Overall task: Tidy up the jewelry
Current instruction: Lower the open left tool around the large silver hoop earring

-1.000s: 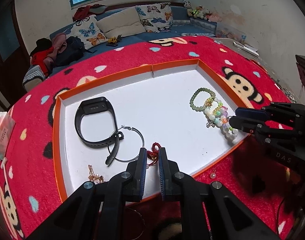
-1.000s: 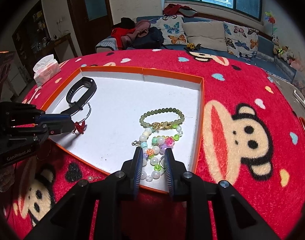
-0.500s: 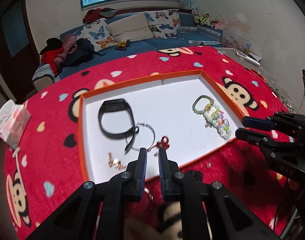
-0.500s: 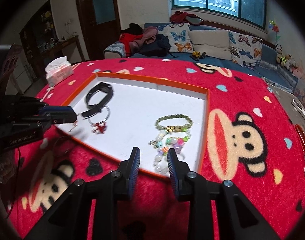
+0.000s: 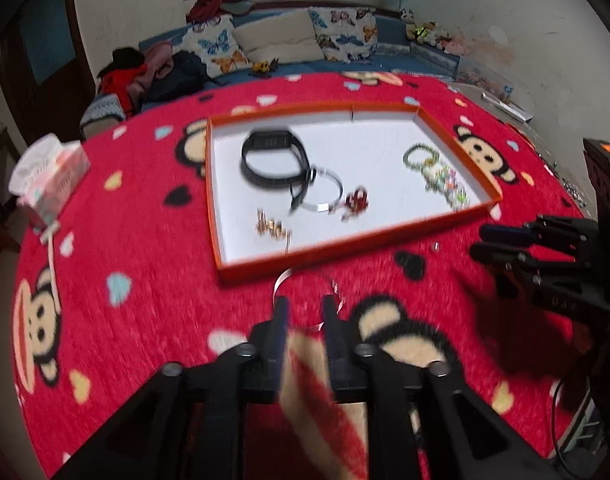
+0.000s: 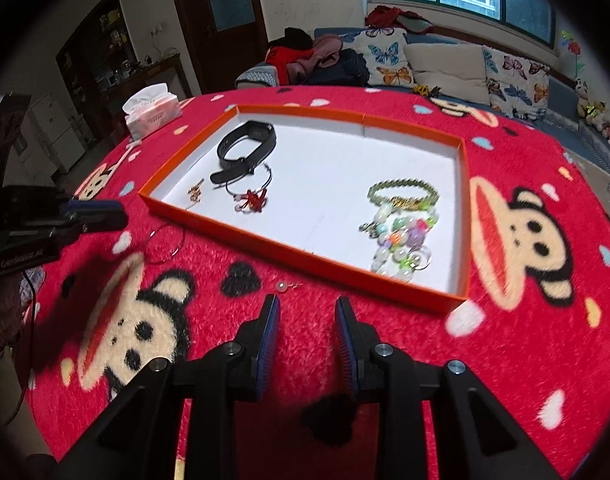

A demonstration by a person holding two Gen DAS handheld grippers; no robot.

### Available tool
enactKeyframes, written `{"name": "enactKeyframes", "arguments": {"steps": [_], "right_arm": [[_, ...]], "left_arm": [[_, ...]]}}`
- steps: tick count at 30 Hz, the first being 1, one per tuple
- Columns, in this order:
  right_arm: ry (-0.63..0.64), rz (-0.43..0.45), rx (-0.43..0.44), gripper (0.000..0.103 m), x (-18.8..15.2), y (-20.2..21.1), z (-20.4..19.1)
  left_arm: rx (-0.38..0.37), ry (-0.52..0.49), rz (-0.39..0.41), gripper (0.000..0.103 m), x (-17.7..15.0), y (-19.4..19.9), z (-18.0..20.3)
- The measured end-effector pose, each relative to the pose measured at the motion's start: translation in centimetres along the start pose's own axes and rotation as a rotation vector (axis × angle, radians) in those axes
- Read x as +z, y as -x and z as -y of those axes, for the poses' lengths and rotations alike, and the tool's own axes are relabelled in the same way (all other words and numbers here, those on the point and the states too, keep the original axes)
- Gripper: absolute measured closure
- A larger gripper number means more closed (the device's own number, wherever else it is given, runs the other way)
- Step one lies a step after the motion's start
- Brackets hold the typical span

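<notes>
An orange-rimmed white tray (image 5: 457,218) (image 6: 301,258) holds a black wristband (image 5: 273,158) (image 6: 245,146), a silver hoop with a red charm (image 5: 355,200) (image 6: 253,200), a gold chain (image 5: 271,228) (image 6: 195,192), a green bead bracelet (image 5: 421,156) (image 6: 403,190) and a pastel bead bracelet (image 5: 449,188) (image 6: 403,240). A thin wire hoop (image 5: 305,296) (image 6: 165,244) lies on the red rug in front of the tray. A small pearl earring (image 6: 283,286) (image 5: 435,246) lies on the rug too. My left gripper (image 5: 303,306) is open over the wire hoop. My right gripper (image 6: 307,306) is open and empty, near the pearl earring.
The red monkey-print rug (image 6: 525,240) covers the table. A tissue pack (image 5: 49,178) (image 6: 151,114) sits at the far left. A sofa with butterfly cushions (image 6: 445,64) stands behind. A dark wooden door (image 6: 225,20) is at the back left.
Both grippers have pulled back from the tray and risen, and their jaws have opened wider. The red charm, held by the left gripper earlier, now lies in the tray.
</notes>
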State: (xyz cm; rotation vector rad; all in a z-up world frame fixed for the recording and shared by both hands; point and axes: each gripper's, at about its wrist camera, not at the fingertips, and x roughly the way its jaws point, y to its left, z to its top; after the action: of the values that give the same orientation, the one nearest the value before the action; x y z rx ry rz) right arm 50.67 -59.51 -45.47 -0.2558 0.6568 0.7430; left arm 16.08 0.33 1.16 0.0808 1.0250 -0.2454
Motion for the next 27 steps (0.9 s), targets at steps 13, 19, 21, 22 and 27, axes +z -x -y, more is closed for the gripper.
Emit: {"name": "enactKeyframes", "arguments": {"steps": [13,19,21,22,27], "right_arm": [[0.039,-0.043,0.066,0.072,0.0,-1.9,-1.3],[0.05,-0.054,0.076,0.072,0.2,-2.3,-1.2],[0.049,-0.056,0.083,0.072,0.3,-2.5,-1.1],[0.048,-0.057,0.082,0.072,0.3,-2.6,-1.0],[0.05,-0.054,0.079,0.072,0.6,-2.9,-0.8]], "left_arm": [[0.011,-0.067,-0.009,0.043,-0.4,-2.6,0.2],[0.009,-0.119,-0.033,0.043,-0.2,-3.9,0.4],[0.009,-0.128,-0.041,0.043,-0.1,-4.3,0.4],[0.008,-0.132,-0.042,0.043,-0.1,-4.4,0.3],[-0.002,-0.142,-0.041,0.043,0.1,-4.6,0.2]]}}
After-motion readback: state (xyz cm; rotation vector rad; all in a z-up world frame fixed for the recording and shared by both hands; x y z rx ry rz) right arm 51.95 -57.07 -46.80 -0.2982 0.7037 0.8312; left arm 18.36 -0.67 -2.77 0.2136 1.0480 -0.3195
